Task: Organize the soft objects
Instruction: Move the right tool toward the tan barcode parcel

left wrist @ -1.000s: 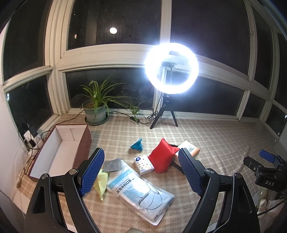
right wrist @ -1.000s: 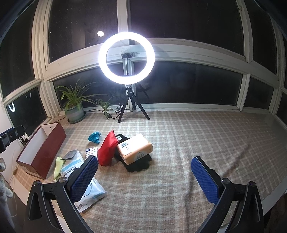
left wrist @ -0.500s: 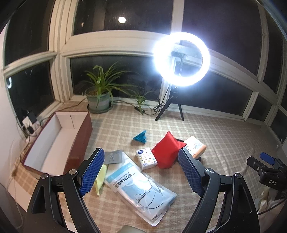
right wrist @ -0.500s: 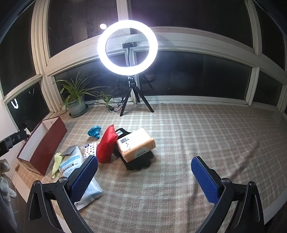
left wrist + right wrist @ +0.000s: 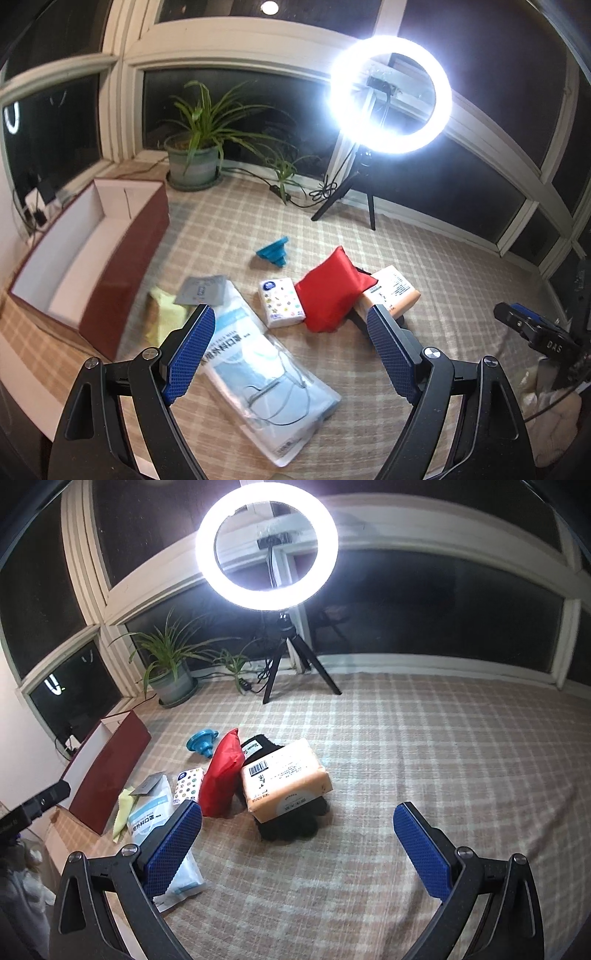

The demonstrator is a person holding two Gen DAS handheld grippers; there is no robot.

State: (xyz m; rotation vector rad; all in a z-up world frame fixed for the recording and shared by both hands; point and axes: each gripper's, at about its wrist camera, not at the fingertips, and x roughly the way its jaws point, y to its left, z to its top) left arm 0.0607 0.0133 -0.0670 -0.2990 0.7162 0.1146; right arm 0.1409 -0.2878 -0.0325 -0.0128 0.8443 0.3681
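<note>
While both hand-held grippers (image 5: pixel 291 354) (image 5: pixel 297 843) gape wide, holding nothing, the red box (image 5: pixel 122 258) shows only its white lining

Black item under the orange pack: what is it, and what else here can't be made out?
- Black item: right wrist view, mostly covered by the orange tissue pack; identity unclear.
- Face mask bag: right wrist view, near end hidden behind the right tongs.
- Yellow cloth: left wrist view, motion-blurred, partly under a grey packet.
- Maroon box: left wrist view, near inside corner hidden by its wall.
</note>
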